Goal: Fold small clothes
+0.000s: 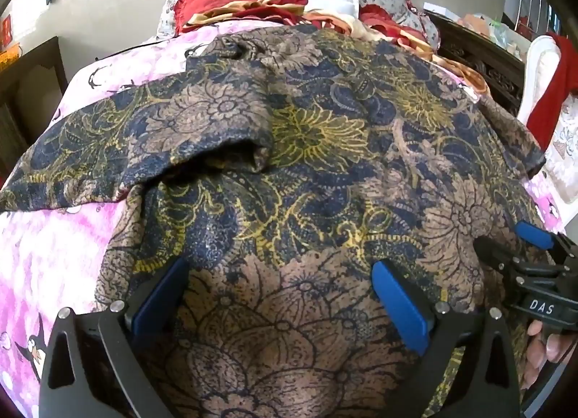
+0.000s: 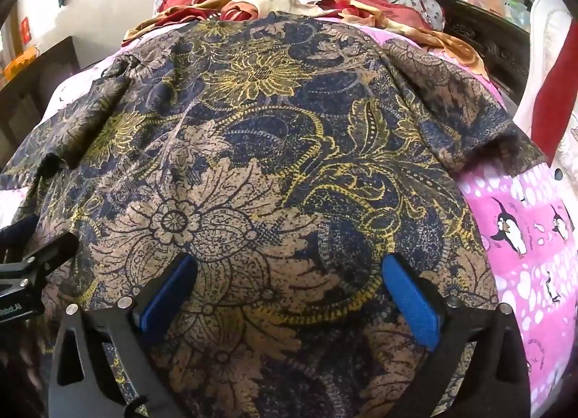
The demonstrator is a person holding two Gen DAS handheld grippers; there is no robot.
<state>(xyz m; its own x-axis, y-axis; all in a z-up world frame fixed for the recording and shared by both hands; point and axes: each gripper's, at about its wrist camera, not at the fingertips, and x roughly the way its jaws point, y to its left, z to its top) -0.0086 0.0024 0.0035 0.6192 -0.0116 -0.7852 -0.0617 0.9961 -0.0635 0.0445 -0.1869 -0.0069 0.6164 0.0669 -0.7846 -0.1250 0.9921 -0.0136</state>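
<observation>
Shirt [image 1: 307,151] lies spread on the pink bed sheet [image 1: 54,255]. My left tool [image 1: 280,286] and right tool [image 2: 289,282] hover side by side over its near part, jaws spread, pinching nothing.

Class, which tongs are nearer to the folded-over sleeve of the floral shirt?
Left. The left tongs hover open just below the folded-over sleeve; the right tongs hang over the floral shirt farther right.

Your left gripper [image 1: 281,295] and right gripper [image 2: 289,291] share one build: black angular frames, silver round screws, blue ribbed pads [image 2: 410,300]. White "DAS" lettering marks the right one.
</observation>
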